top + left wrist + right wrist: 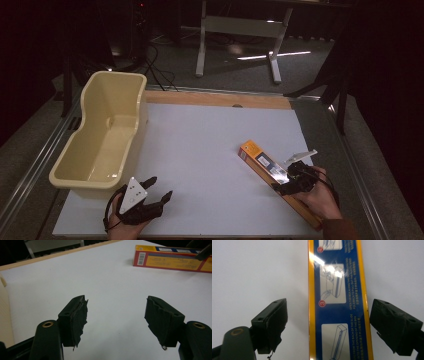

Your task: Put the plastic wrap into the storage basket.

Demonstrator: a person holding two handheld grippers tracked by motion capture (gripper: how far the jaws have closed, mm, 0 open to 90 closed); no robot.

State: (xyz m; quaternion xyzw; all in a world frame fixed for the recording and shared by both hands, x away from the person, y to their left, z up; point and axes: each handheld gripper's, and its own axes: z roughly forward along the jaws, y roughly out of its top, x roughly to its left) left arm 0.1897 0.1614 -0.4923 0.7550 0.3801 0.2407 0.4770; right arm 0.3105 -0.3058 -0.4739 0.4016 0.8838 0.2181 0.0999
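While beside box [272,175], cream tub [102,135] apart

Beyond the white table [215,150], a dim grey floor [235,70] holds a white desk frame [240,30].

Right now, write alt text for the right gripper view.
A long orange and blue box lies on a white table, between the open right gripper. Neither black pad touches it.

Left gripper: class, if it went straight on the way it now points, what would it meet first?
Probably bare white tabletop. The left gripper stands open; the orange-and-blue box lies off to one side.
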